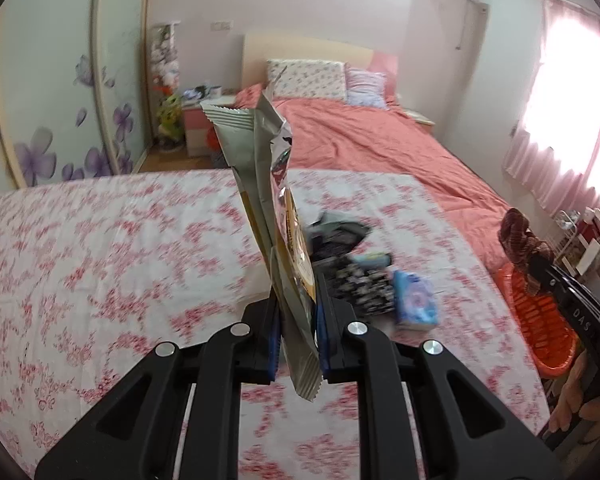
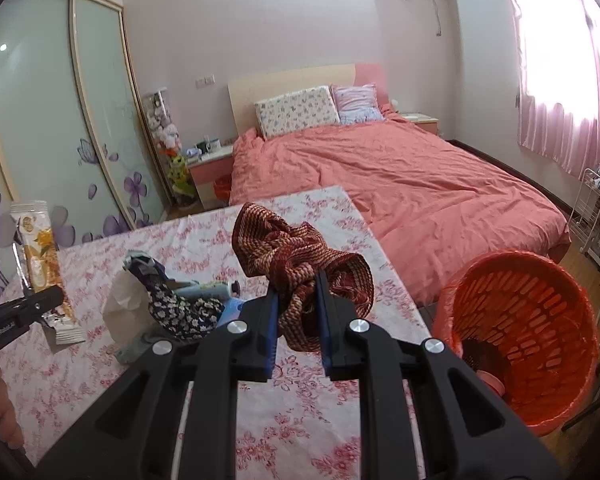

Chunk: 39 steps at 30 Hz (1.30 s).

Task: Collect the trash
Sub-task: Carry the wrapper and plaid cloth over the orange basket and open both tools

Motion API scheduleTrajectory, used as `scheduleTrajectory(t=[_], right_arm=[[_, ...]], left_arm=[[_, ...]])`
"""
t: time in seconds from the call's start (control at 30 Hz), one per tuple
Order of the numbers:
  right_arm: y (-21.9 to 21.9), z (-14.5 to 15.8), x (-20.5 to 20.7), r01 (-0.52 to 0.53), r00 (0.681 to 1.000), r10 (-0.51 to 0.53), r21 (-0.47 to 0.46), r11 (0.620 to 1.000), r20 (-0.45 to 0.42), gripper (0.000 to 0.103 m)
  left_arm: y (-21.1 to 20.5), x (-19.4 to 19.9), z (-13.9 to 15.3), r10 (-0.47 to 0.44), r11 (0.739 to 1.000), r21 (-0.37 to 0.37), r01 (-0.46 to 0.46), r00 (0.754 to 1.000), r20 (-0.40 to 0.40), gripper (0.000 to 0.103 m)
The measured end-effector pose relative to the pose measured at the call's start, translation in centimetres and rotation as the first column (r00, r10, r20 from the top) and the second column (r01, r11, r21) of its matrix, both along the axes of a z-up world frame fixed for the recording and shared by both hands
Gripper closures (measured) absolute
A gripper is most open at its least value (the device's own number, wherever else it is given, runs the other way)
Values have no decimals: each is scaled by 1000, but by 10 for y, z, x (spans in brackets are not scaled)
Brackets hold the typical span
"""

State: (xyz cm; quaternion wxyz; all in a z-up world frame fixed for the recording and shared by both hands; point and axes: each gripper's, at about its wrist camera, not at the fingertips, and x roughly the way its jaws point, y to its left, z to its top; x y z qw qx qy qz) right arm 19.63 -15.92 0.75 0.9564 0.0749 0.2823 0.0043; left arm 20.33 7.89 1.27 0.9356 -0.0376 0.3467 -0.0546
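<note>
My left gripper (image 1: 298, 300) is shut on a long silver and yellow snack wrapper (image 1: 268, 184), held upright above the floral table (image 1: 100, 260); the wrapper also shows in the right wrist view (image 2: 40, 256). My right gripper (image 2: 298, 300) is shut on a crumpled red patterned cloth (image 2: 300, 256), held above the table's right part, left of the orange mesh bin (image 2: 528, 328). The cloth (image 1: 520, 240) and bin (image 1: 540, 320) also show at the right of the left wrist view.
A pile lies mid-table: a dark floral cloth (image 2: 180, 308), white tissue (image 2: 124, 308), a tube (image 2: 208, 290) and a blue packet (image 1: 416, 300). A pink bed (image 2: 400, 184) lies beyond the table. A white wire rack (image 2: 592, 216) stands at the right.
</note>
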Motion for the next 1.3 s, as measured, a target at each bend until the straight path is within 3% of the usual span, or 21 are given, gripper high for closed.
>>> scheduleTrajectory(t=[0.27, 0.53, 0.9, 1.3], right_arm=[[-29, 20, -26, 32, 998, -34, 29, 999, 56, 86], [-66, 33, -48, 97, 990, -102, 52, 994, 102, 86], [-143, 26, -70, 233, 965, -242, 94, 968, 102, 86], [-210, -7, -82, 352, 931, -360, 114, 929, 55, 86]], left_arm=[[-56, -8, 21, -113, 994, 14, 112, 992, 56, 88], [-115, -4, 25, -245, 970, 5, 245, 967, 67, 88], [-202, -1, 11, -431, 902, -3, 432, 901, 57, 88], [-285, 4, -14, -569, 822, 23, 569, 822, -8, 88]])
